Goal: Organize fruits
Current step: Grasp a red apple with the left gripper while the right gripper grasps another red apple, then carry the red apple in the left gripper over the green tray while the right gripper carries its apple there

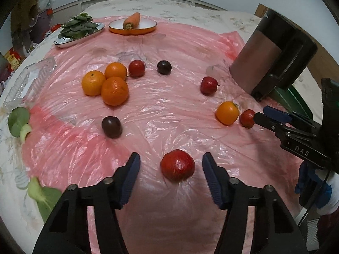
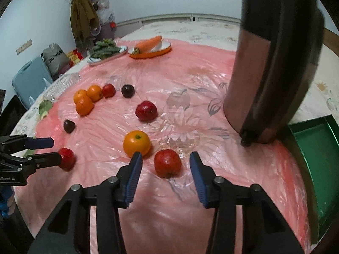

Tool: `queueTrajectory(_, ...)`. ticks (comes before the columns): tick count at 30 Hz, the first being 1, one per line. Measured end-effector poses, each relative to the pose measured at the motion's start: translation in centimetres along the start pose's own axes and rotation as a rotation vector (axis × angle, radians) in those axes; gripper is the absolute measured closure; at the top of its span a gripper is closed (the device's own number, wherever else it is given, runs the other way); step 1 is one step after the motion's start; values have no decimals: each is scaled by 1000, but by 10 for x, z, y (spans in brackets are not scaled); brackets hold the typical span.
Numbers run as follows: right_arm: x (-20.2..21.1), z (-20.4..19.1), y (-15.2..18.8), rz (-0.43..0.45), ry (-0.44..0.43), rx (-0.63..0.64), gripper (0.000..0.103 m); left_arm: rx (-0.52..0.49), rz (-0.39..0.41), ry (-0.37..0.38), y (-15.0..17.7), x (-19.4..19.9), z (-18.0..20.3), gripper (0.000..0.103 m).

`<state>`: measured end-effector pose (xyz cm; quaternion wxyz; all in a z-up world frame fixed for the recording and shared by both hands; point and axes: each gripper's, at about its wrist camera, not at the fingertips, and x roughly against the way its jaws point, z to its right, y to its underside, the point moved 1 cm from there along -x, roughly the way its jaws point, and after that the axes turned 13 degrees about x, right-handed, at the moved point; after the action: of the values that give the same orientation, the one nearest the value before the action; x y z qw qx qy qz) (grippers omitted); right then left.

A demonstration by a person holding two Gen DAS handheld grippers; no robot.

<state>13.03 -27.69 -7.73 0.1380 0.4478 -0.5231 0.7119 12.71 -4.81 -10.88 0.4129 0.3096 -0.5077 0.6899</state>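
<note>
Loose fruit lies on a pink plastic sheet [image 1: 169, 110]. My left gripper [image 1: 171, 156] is open and straddles a red fruit [image 1: 177, 165], with a gap on each side. My right gripper [image 2: 165, 155] is also open around another red fruit [image 2: 167, 163], its pads clear of it. A lone orange [image 2: 136, 142] sits just beyond its left finger. Further back are three oranges [image 1: 114, 91] bunched together, two dark plums [image 1: 111, 127] [image 1: 164, 67] and two more red fruits [image 1: 136, 68] [image 1: 209, 85]. Each view shows the other gripper from the side [image 1: 260, 112] [image 2: 56, 149].
A tall metal jug with a black handle [image 2: 271, 74] stands at the right, with a green tray [image 2: 317, 158] beside it. At the back are a plate of leafy greens [image 1: 78, 29] and an orange dish [image 1: 132, 30] holding a carrot. A clear plastic box [image 1: 31, 78] lies left.
</note>
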Motion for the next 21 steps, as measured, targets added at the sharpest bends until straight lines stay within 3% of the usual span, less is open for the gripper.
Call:
queueTrajectory(5, -20, -1, 0, -56, -7, 28, 29, -25, -24, -39, 2, -18, 3, 54)
queueTrajectory(8, -29, -2, 1, -78, -9, 39, 29, -39, -37, -59, 3, -26, 6, 61)
queueTrajectory(9, -31, -3, 1, -83, -9, 42, 36, -44, -39, -64, 4, -28, 7, 63)
queueTrajectory(10, -33, -3, 2, -89, -11, 44, 50, -49, -41, -69, 4, -30, 7, 66)
queueTrajectory(11, -36, -4, 2, -95, -15, 44, 53, -55, -41, -74, 4, -31, 8, 68)
queueTrajectory(15, -38, -1, 3, -90, -27, 22, 53, -64, -33, -74, 6, -30, 8, 71)
queueTrajectory(21, -31, 8, 9, -54, -58, -54, 53, -8, -14, -13, 7, -16, -2, 71)
